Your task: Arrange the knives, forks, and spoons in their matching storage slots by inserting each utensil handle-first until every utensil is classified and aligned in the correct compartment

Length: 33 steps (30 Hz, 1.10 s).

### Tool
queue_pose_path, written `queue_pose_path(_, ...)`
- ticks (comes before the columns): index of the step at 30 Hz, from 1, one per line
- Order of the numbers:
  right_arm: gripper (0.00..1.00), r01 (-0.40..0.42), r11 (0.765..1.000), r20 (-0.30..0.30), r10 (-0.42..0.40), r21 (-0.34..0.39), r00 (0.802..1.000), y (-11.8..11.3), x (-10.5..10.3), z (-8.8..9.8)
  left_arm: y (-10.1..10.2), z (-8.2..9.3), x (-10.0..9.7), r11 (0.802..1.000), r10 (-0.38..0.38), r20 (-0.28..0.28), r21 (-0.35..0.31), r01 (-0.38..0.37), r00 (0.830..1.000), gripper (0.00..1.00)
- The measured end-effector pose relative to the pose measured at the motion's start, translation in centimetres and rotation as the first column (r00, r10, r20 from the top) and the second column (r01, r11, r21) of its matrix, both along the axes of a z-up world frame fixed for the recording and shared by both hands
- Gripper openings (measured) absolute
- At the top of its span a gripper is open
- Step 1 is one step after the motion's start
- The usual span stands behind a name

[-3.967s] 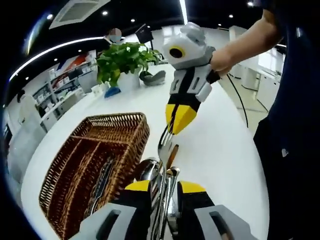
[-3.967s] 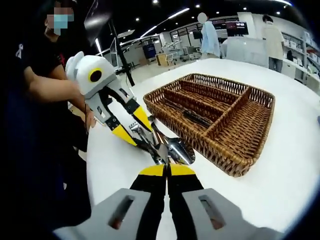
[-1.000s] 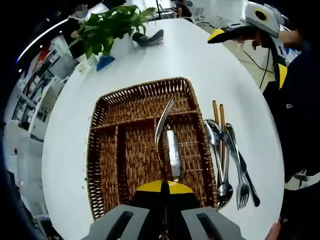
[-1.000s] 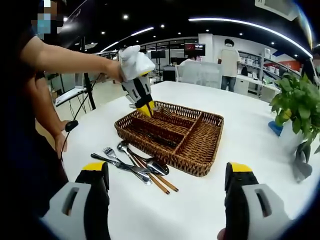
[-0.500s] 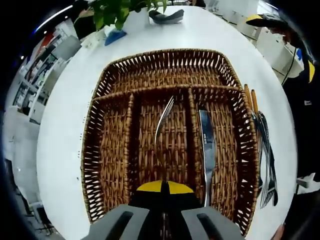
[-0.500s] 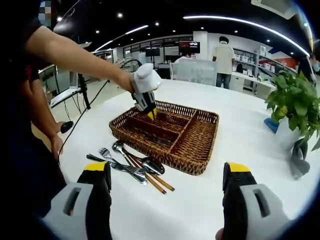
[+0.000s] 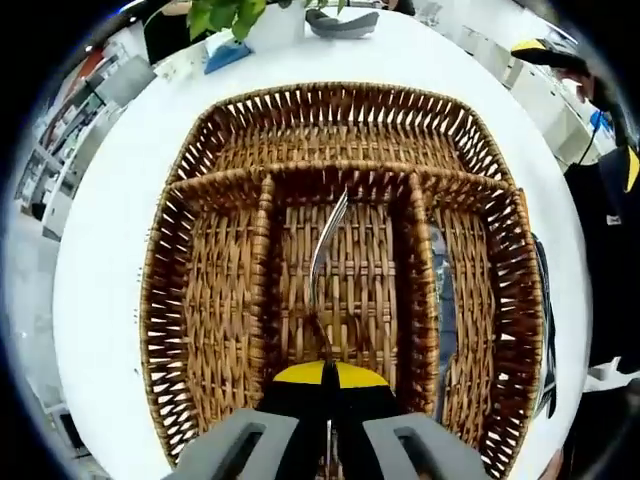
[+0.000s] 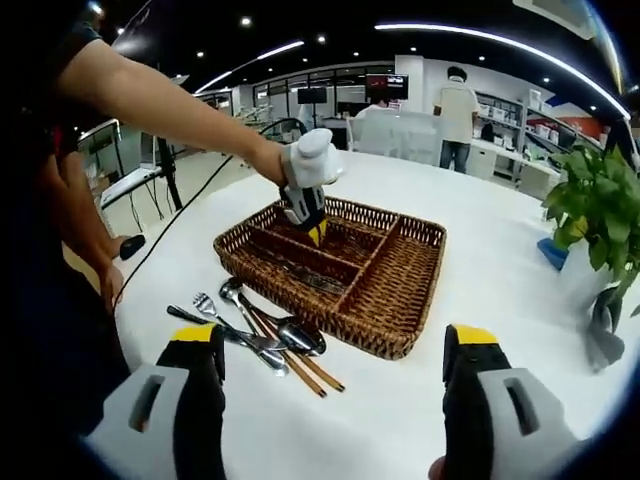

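Note:
My left gripper (image 7: 328,373) is shut on a steel fork (image 7: 322,262), tines pointing away, held over the middle slot of the brown wicker tray (image 7: 210,150). A knife (image 7: 445,300) lies in the slot to the right. In the right gripper view the left gripper (image 8: 315,233) hovers just above the wicker tray (image 8: 395,340). Loose forks, spoons and wooden-handled pieces (image 8: 255,335) lie on the white table beside the tray's near side. My right gripper (image 8: 330,345) stands wide open, well back from the tray, nothing between its jaws.
A potted green plant (image 8: 590,215) stands at the right of the round white table (image 8: 520,290). A dark object (image 7: 340,22) lies beyond the tray by the plant. A person's arm (image 8: 150,100) reaches in from the left. People stand in the background.
My left gripper has come lower and closer over the tray's middle slot with the fork. The right gripper stays open and has barely moved.

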State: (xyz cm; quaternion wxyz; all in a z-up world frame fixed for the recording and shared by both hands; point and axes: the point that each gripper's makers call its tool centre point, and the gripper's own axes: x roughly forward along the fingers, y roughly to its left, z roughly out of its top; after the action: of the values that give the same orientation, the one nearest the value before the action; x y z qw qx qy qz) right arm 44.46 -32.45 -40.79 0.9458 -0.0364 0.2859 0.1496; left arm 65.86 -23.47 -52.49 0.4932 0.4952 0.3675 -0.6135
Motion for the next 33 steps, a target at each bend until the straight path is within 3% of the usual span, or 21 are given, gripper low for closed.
queue_pose_path(2,0.92,-0.006,1.0,-0.006,0.006,0.0,1.0,-0.01,0.24,-0.28,-0.2,-0.11,-0.18,1.0,0.006,-0.025,0.001,-0.006,1.0,0.0)
queue_pose_path(7,0.92,-0.007,1.0,-0.014,0.007,0.005,1.0,-0.23,0.39,-0.52,-0.26,-0.19,-0.07,0.999,-0.035,-0.02,0.012,0.035,0.999,0.0)
queue_pose_path(26,0.91,-0.027,1.0,-0.012,0.027,-0.01,1.0,-0.79,0.23,-0.27,-0.23,-0.15,-0.26,0.999,-0.038,-0.024,0.009,0.038,0.999,0.01)
queue_pose_path(30,0.91,-0.03,1.0,0.005,0.03,-0.007,1.0,-0.76,0.59,-0.03,-0.03,-0.05,-0.66,0.999,-0.032,-0.045,0.003,0.032,0.998,0.07)
queue_pose_path(33,0.9,-0.041,0.999,0.006,0.041,-0.003,0.999,-0.58,0.82,0.07,-0.09,-0.27,-0.42,1.0,-0.027,-0.023,-0.006,0.027,0.999,0.05)
